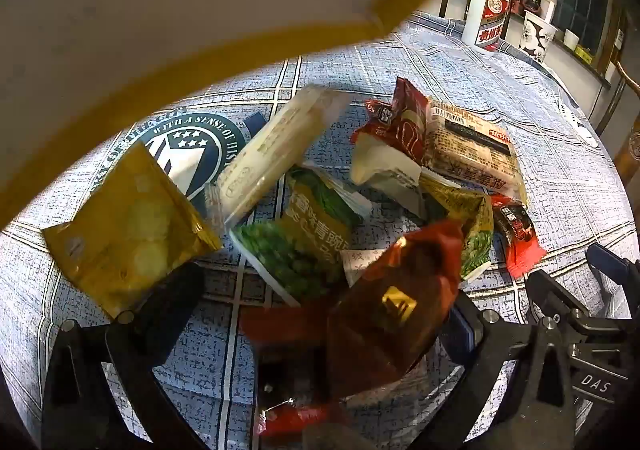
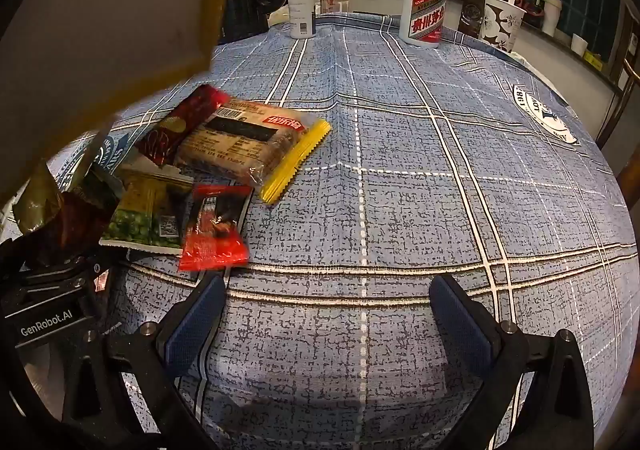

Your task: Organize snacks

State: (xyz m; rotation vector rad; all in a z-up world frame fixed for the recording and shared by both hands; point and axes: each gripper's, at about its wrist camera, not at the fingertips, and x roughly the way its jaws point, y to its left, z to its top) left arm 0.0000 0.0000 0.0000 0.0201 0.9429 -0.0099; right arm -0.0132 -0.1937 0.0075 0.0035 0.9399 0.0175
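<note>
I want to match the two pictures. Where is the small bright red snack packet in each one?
Left wrist view: the small red packet lies at the right edge of the snack pile, beside the green pea bag.
Right wrist view: the same packet lies lower left, just right of the green pea bag.
Shared landmark: the white bottle with the red label, standing far back on the table.

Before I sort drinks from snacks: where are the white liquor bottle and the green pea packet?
white liquor bottle (image 2: 424, 2), right wrist view, on its red label.
green pea packet (image 1: 296, 250), left wrist view, on its printed front.
</note>
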